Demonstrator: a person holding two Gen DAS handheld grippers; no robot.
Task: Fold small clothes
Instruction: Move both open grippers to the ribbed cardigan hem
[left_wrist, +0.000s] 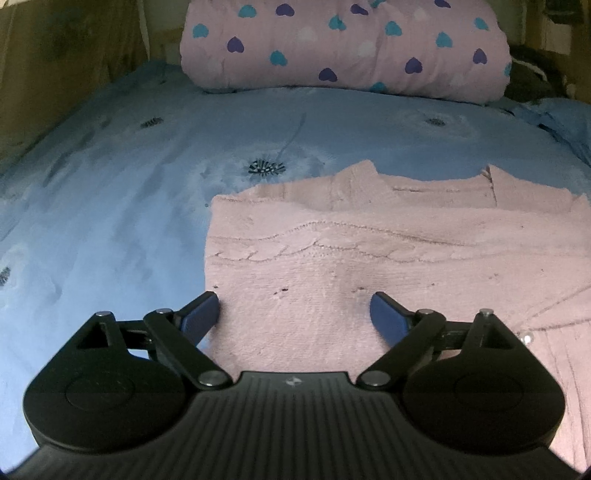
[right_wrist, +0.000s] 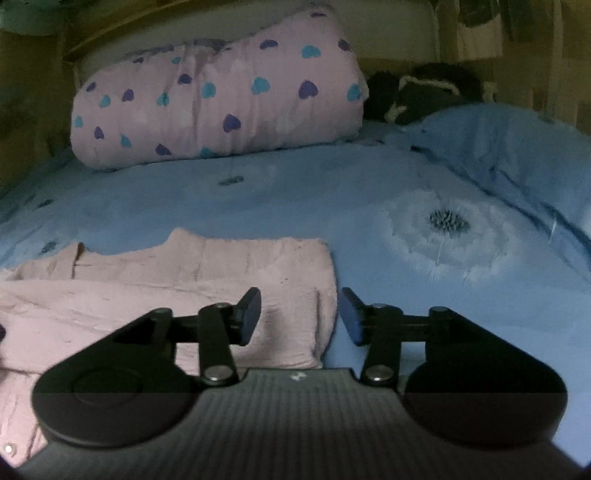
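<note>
A pink knitted sweater (left_wrist: 369, 251) lies partly folded on the blue bedspread (left_wrist: 110, 206). My left gripper (left_wrist: 294, 314) is open and empty, just above the sweater's left part, its left finger near the left edge. In the right wrist view the sweater (right_wrist: 184, 280) lies at the lower left. My right gripper (right_wrist: 300, 317) is open and empty, straddling the sweater's right folded edge: left finger over the knit, right finger over the bedspread (right_wrist: 424, 302).
A rolled pink quilt with blue and purple hearts (left_wrist: 343, 48) (right_wrist: 218, 103) lies across the head of the bed. A dark bundle (right_wrist: 424, 92) sits at the back right. Wooden walls border the bed on the left.
</note>
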